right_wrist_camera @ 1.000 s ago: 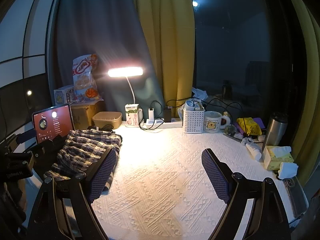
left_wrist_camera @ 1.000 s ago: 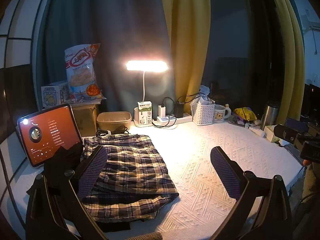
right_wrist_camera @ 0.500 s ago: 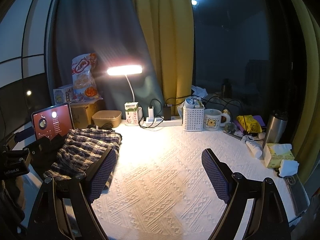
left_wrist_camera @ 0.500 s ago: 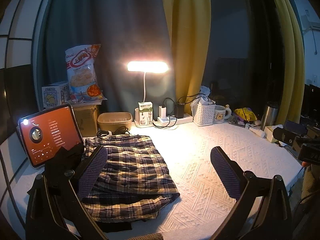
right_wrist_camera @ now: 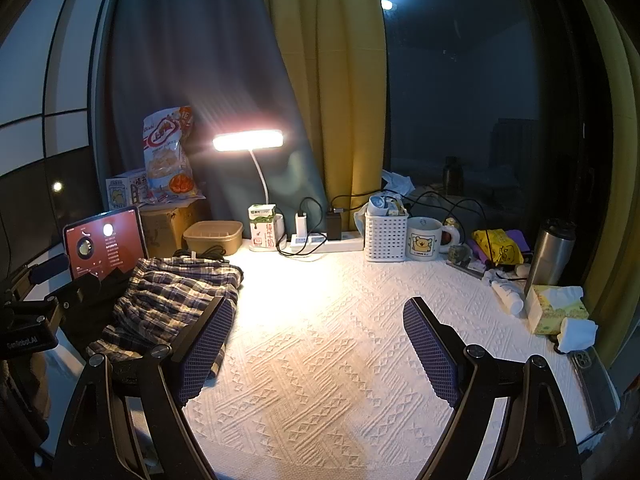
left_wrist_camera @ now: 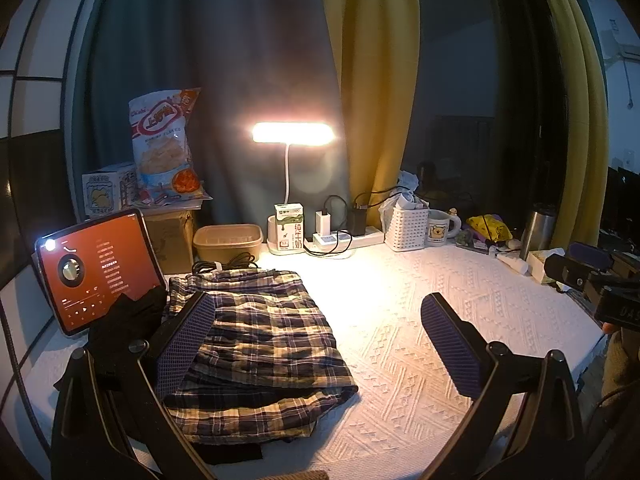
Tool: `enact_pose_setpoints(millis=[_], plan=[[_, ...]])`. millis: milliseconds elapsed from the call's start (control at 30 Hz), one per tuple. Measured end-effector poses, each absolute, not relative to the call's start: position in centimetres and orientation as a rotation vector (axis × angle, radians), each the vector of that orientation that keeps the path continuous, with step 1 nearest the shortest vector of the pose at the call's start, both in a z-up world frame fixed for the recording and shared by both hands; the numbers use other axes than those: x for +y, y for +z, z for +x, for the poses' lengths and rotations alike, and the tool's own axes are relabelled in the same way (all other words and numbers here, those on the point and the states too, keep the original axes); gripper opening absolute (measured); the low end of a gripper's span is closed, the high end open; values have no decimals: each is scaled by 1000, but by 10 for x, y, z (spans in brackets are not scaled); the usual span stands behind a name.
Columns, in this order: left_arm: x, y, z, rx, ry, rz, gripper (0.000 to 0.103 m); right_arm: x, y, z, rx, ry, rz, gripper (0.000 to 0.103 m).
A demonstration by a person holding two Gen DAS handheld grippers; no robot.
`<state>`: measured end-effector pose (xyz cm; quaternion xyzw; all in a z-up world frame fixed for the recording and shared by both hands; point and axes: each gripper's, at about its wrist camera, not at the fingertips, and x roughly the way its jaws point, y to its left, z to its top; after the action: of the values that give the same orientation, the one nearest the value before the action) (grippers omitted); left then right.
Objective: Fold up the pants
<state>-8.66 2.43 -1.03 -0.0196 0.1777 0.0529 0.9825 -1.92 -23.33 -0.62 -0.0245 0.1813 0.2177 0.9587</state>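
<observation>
Covering the table, a white textured cloth (right_wrist_camera: 320, 360) bears folded plaid pants (left_wrist_camera: 264, 332) — lamp-lit; both tongs released.

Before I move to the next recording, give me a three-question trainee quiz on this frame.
1. True or false: the plaid pants lie folded on the white cloth.
2. What stands beside the white basket: A) mug B) kettle C) vase?
3. Fill in: both the left gripper and right gripper are ____.

Key: 1 true; 2 A; 3 open, holding nothing.
</observation>
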Motion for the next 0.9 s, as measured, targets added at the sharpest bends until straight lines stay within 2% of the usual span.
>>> enact_pose_setpoints(millis=[900], plan=[[25,-7,-91,335,112,-33,102,-232,-10,-20,378,442,-47,89]])
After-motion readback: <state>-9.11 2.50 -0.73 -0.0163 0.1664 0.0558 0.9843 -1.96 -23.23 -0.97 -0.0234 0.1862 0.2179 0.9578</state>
